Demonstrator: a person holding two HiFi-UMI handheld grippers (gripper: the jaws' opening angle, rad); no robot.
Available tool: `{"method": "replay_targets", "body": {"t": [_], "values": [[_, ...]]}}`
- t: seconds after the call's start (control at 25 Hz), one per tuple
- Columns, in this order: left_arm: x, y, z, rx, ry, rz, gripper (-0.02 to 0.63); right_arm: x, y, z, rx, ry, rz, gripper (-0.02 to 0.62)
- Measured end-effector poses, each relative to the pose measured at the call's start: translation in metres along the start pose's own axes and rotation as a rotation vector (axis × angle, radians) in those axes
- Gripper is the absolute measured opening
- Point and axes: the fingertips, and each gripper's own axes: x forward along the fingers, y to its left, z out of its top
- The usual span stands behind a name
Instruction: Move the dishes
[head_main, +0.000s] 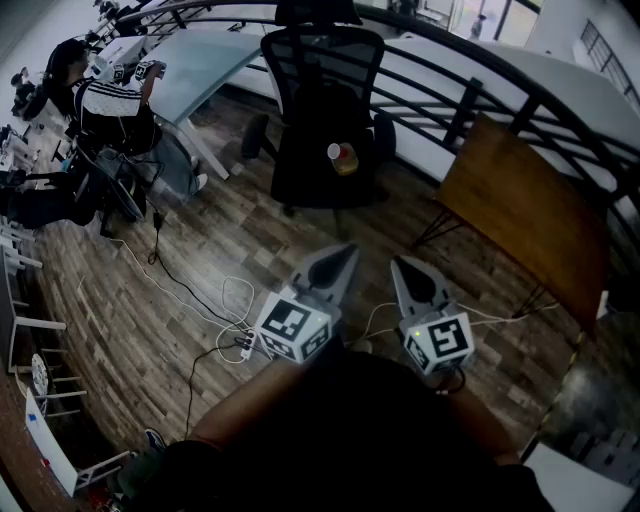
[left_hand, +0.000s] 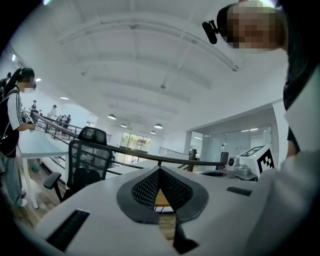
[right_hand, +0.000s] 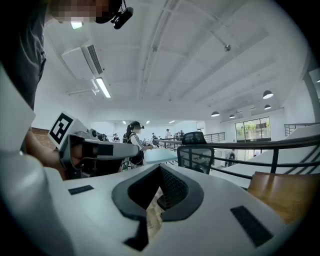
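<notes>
Ahead at twelve o'clock stands an office chair (head_main: 320, 110), with a brown table (head_main: 530, 215) edge at two and the railing (head_main: 460, 100) behind both. Open wood floor (head_main: 200, 250) lies before the left gripper (head_main: 345, 252) and right gripper (head_main: 400, 263). Both have their jaws closed tip to tip, holding nothing. Cables (head_main: 215, 300) trail at eight. Where the dishes are cannot be told.

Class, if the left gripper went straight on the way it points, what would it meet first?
Most likely the wooden table, seen dead ahead through the gap between the left gripper's fingers; nothing nearer shows, though depth is hard to judge.
</notes>
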Motion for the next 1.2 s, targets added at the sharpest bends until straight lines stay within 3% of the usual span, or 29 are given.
{"method": "replay_targets", "body": {"t": [0.64,0.88,1.2], "values": [[-0.008,0.068,0.001,-0.031,0.025,-0.014,-0.011,0.061,0.014,0.001,0.048,0.006,-0.02,0.0],[0.021,0.139,0.004,-0.041,0.032,-0.03,-0.011,0.14,-0.001,0.0,0.052,0.03,-0.013,0.0],[0.027,0.225,0.035,-0.032,0.026,-0.084,-0.011,0.234,0.01,0.03,0.024,0.037,-0.035,0.0]]}}
